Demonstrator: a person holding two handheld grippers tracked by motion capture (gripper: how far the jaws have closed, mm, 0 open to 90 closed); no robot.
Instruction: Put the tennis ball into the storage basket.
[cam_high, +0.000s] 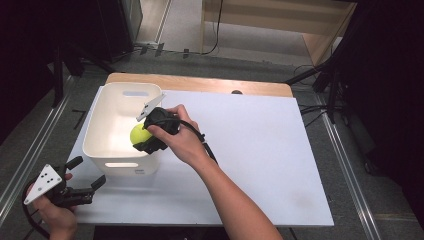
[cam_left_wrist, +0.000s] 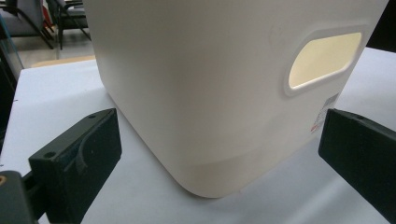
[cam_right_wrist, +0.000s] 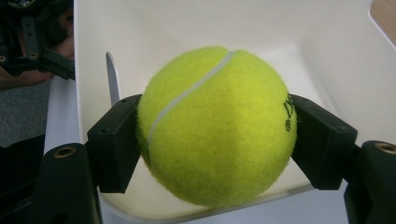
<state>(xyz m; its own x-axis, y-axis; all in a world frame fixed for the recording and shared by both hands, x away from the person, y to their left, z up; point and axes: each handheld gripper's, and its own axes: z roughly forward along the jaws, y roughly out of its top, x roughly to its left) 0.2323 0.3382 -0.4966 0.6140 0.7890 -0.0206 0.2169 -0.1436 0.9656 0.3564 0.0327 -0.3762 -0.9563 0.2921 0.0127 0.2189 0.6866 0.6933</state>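
Observation:
A yellow-green tennis ball (cam_high: 138, 134) (cam_right_wrist: 215, 126) is held between the jaws of my right gripper (cam_high: 145, 136) (cam_right_wrist: 215, 140), which is shut on it. The ball hangs over the near right part of the white plastic bin (cam_high: 100, 125) (cam_right_wrist: 327, 56), at rim height. My left gripper (cam_high: 90, 174) (cam_left_wrist: 219, 154) is open, low at the table's near left corner, its jaws pointing at the bin's near left corner (cam_left_wrist: 205, 121) without touching it.
The bin stands at the left of a white board (cam_high: 260, 150) on a wooden table (cam_high: 200, 84). A handle slot (cam_left_wrist: 324, 59) pierces the bin's near wall. Metal rails and dark stands flank the table.

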